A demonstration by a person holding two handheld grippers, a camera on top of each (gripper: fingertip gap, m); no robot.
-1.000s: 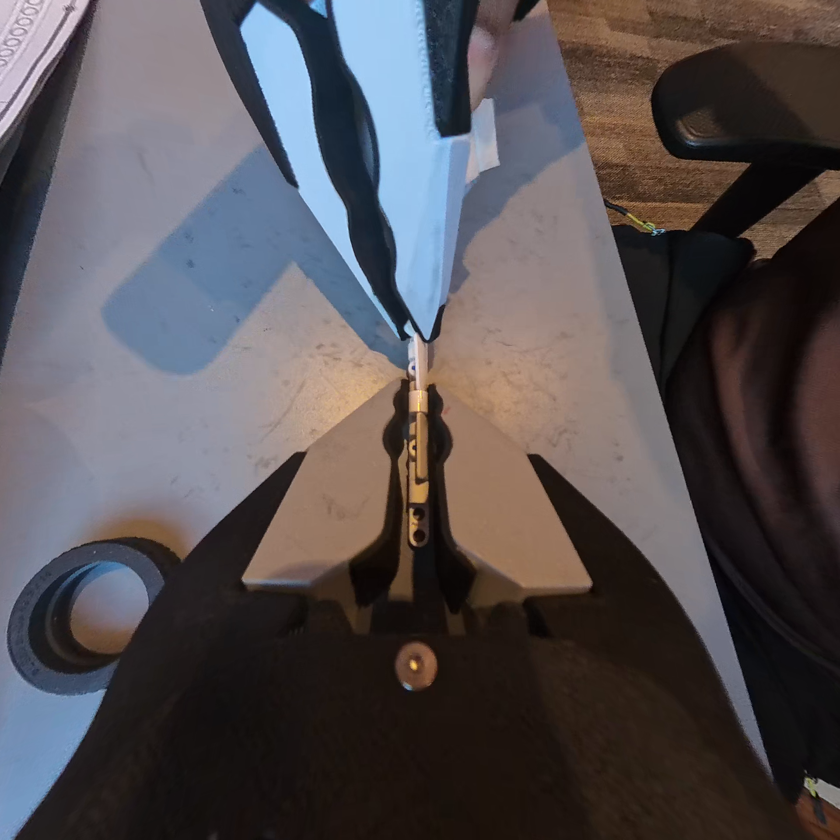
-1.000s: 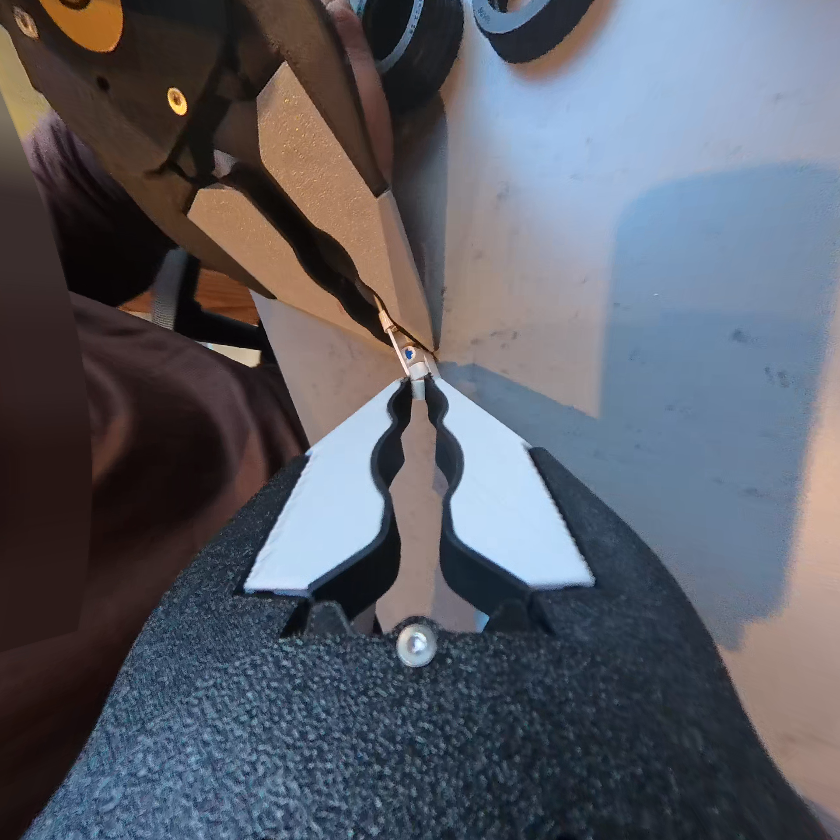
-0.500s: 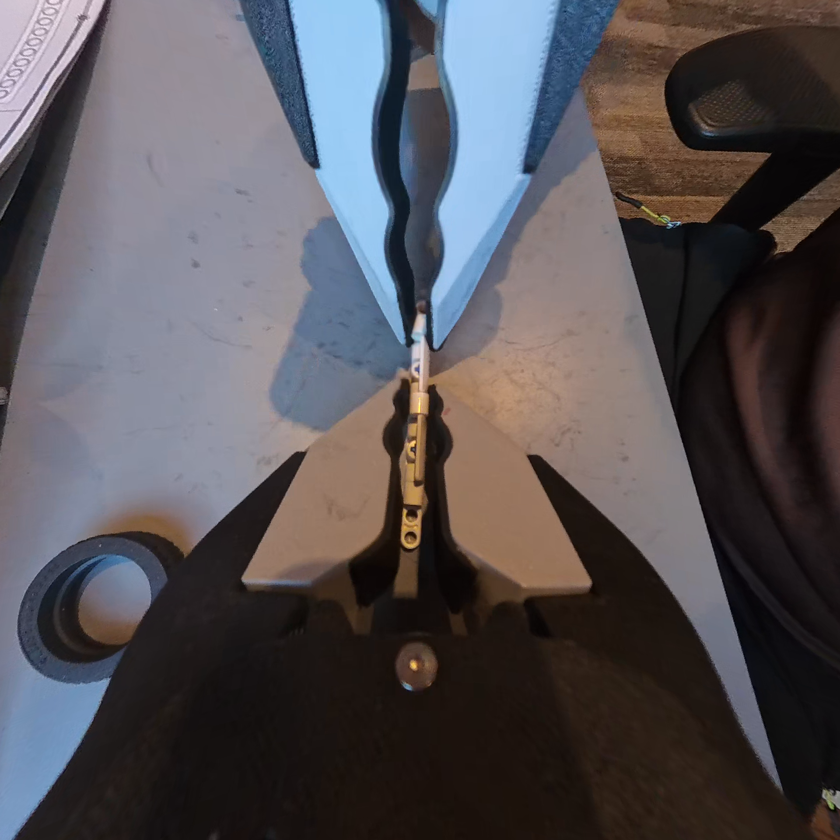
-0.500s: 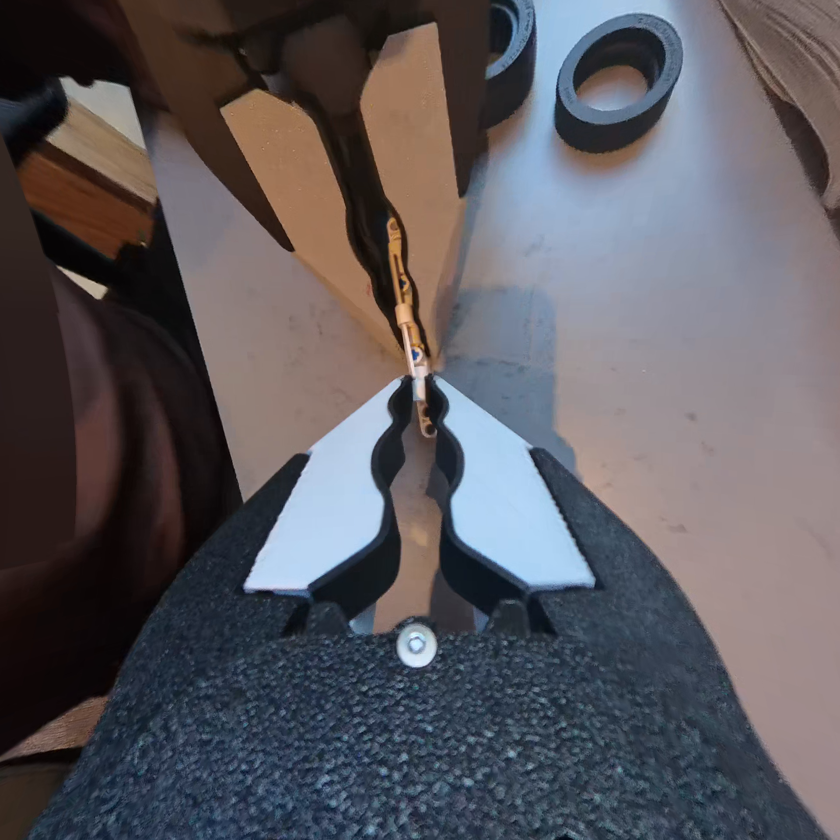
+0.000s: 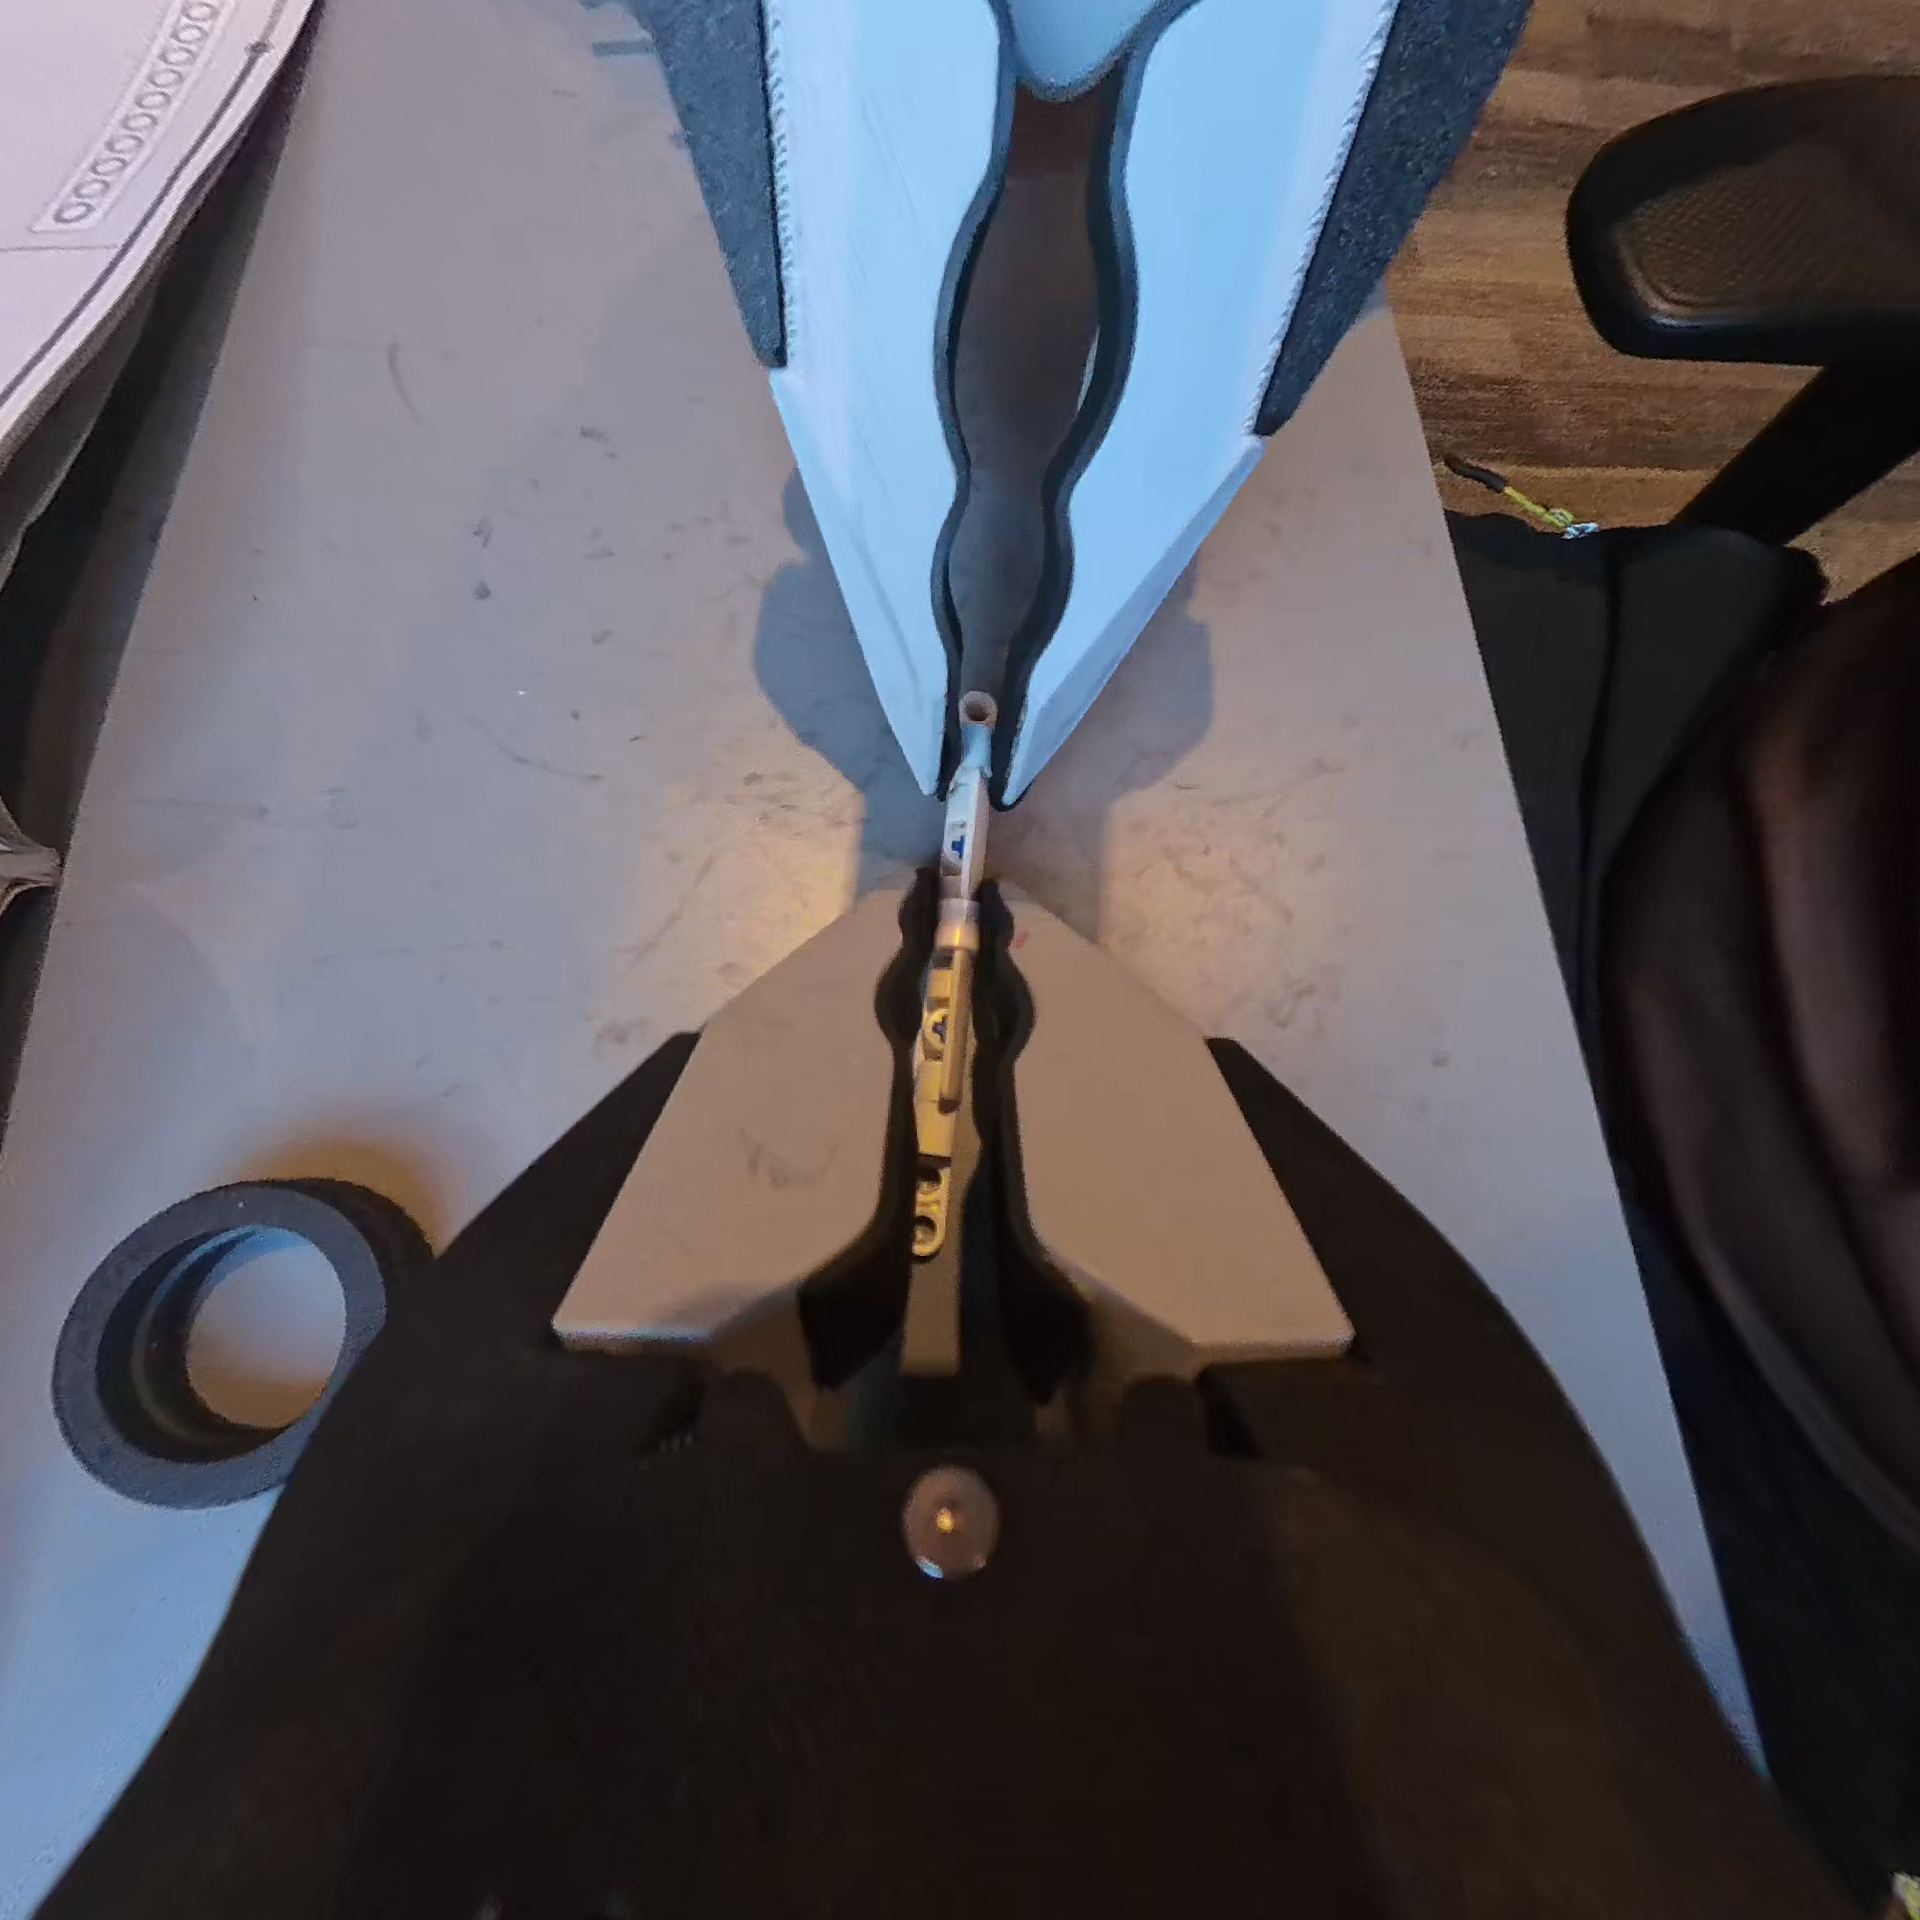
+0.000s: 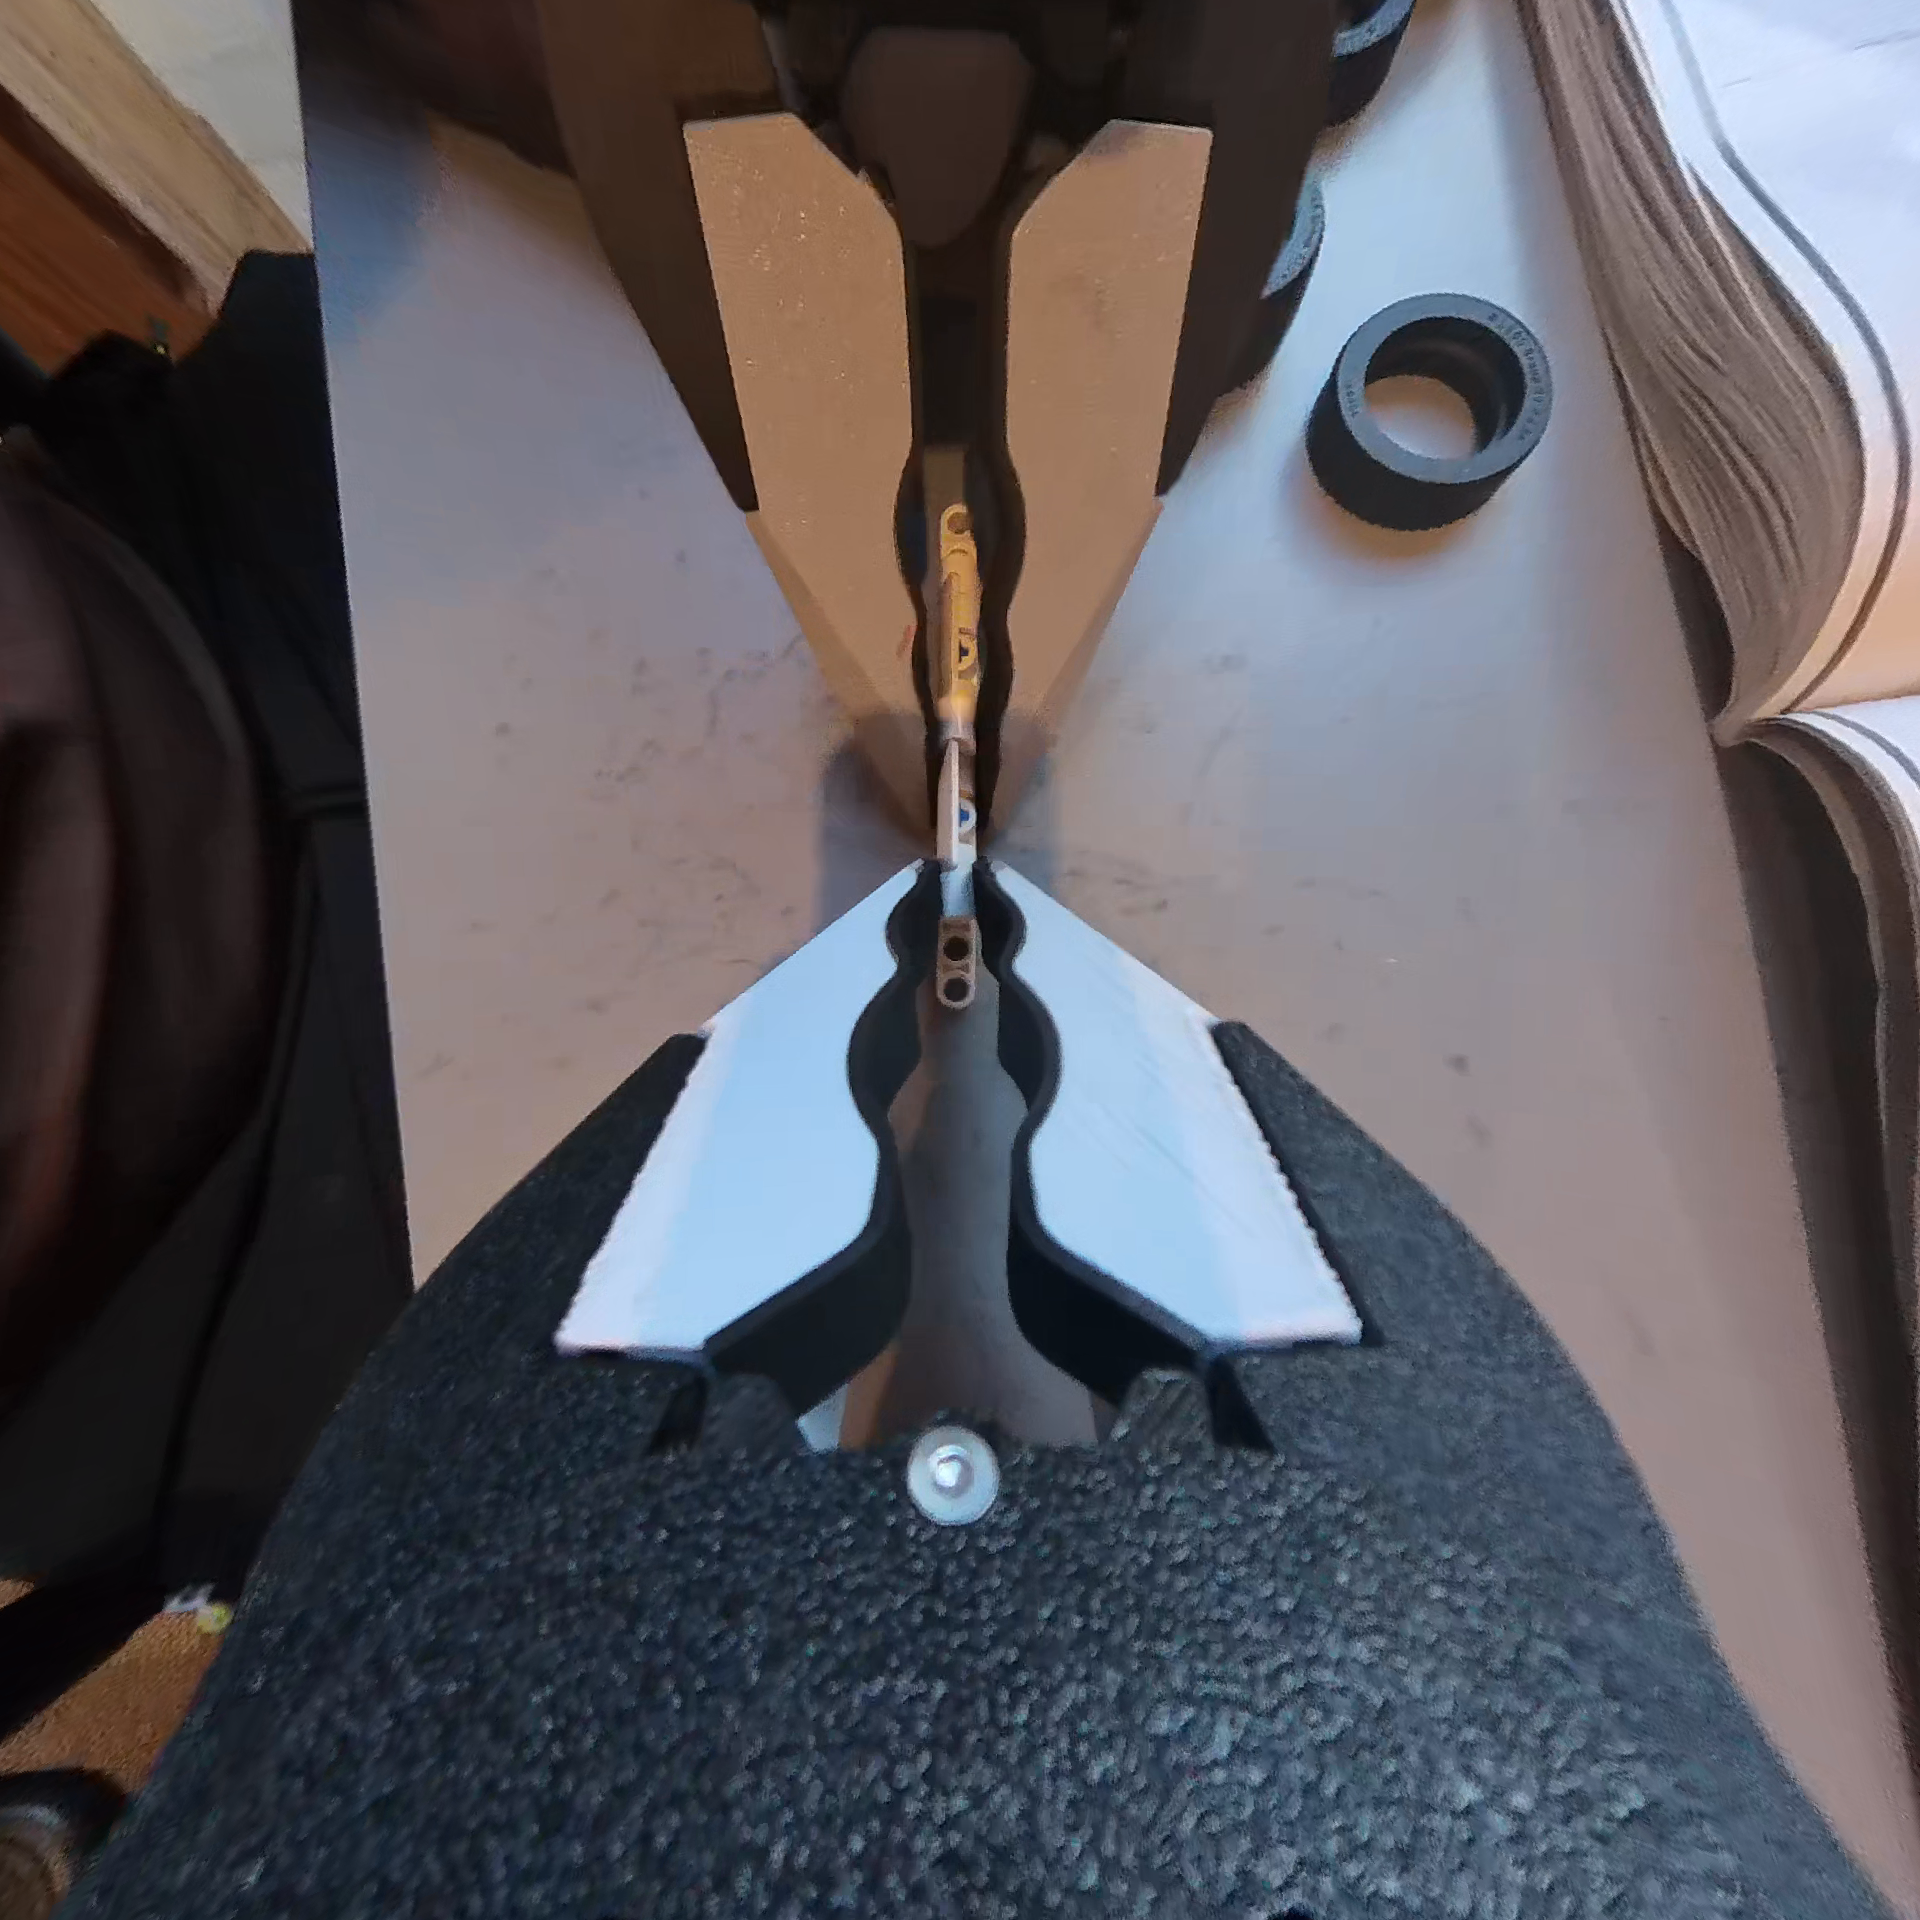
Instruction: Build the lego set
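A thin lego assembly (image 5: 958, 842), a grey holed beam joined end to end with a white beam, is held in the air over the grey table (image 5: 468, 727). My left gripper (image 5: 954, 896), with grey fingers, is shut on the grey beam end. My right gripper (image 5: 971, 795), with white fingers, faces it tip to tip and is shut on the white beam end. In the right wrist view the right gripper (image 6: 954, 871) pinches the white beam, whose holed end (image 6: 954, 961) pokes back between the fingers. The left gripper (image 6: 956, 824) comes in from the top.
A black lego tyre (image 5: 218, 1340) lies on the table left of my left gripper; it also shows in the right wrist view (image 6: 1429, 410), with a second tyre (image 6: 1299, 239) partly hidden. An open instruction booklet (image 6: 1766, 416) lies beside them. A person's dark clothing (image 5: 1818, 935) and an office chair (image 5: 1766, 260) are past the table edge. Both grippers' tips are close together, under 4 cm apart.
The right gripper has swung round from a slanted pose to face the left gripper straight on. The white beam now reaches deeper between its fingers. Both stay shut on the assembly.
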